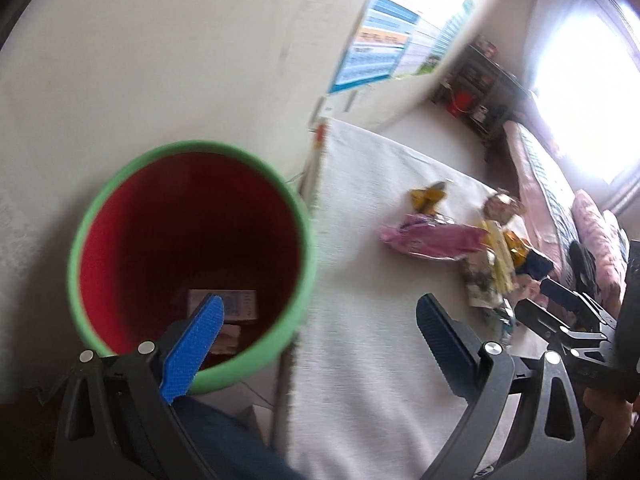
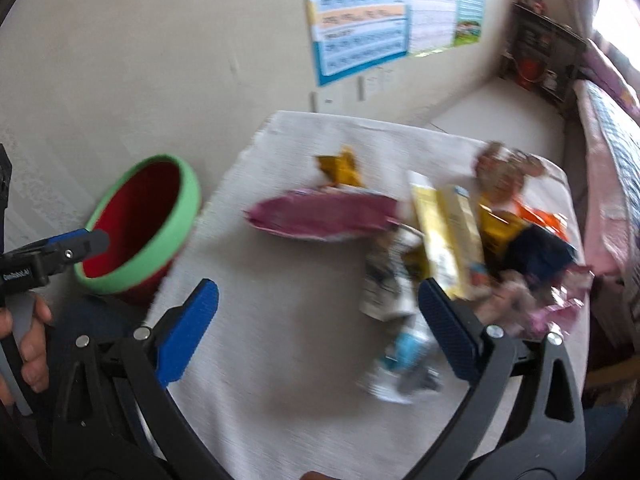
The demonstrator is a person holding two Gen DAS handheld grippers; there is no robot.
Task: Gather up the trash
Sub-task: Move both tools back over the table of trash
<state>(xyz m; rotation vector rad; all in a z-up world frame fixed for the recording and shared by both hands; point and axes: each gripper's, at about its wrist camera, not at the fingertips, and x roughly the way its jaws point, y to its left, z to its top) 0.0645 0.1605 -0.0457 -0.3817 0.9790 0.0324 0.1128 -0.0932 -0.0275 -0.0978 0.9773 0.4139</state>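
Hovering with fingers spread and empty, the left gripper (image 1: 316, 320) is facing the bin (image 1: 192, 264) at nine o'clock; the right gripper (image 2: 318, 312), likewise released, should drop squarely over the wrappers (image 2: 440, 232) piled at two o'clock on the table (image 2: 280, 340).

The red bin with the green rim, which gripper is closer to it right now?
Left. The left gripper hangs open right over the bin, one finger above its mouth. The right gripper is open over the table, nearer the wrappers.

A white-clothed table (image 2: 280, 360) carries a pink wrapper (image 2: 320, 216) beside a heap of mixed wrappers (image 2: 460, 240).
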